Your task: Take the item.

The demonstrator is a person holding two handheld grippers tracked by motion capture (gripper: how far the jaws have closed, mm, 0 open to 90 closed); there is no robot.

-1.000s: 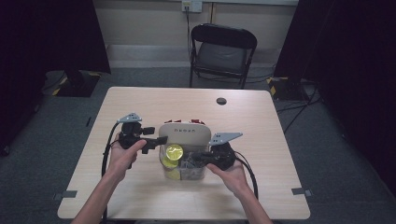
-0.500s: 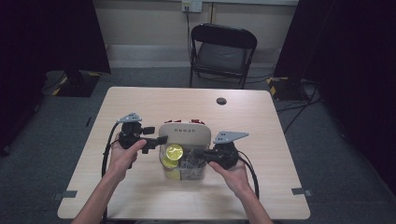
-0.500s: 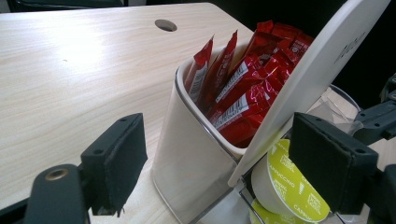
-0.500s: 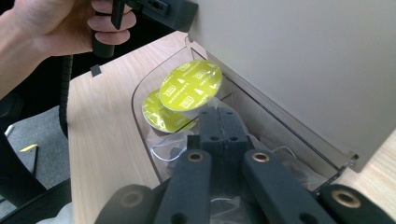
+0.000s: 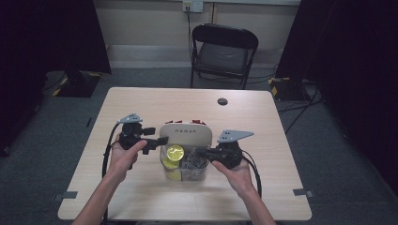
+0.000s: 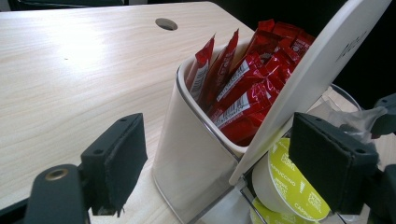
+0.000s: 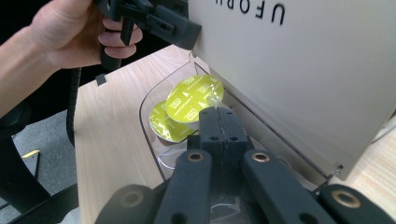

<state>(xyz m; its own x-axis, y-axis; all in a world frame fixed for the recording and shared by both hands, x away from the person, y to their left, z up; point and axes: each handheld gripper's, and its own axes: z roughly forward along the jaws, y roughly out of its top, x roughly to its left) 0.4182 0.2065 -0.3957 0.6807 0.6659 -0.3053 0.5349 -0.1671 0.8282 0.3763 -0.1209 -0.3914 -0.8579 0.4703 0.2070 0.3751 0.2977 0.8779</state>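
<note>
My left fingers [image 6: 219, 163] gape wide around the glossy white organiser [image 6: 196, 154] with its red foil sachets [image 6: 243, 88], mid pale-wood worktop [image 5: 155, 197], while my right fingers [image 7: 219, 122] pinch crinkly clear film [image 7: 215, 101] over round lime-lidded capsules [image 7: 192, 107] in its clear compartment.

We see a light wood table [image 5: 141, 187]. A white and clear box [image 5: 184, 136] sits near its middle, and 1 small dark hole [image 5: 222, 101] is at 1 o'clock from the box.

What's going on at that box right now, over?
Left tool open beside the white organizer. Right tool shut over the yellow capsules. Nothing blocking.
</note>
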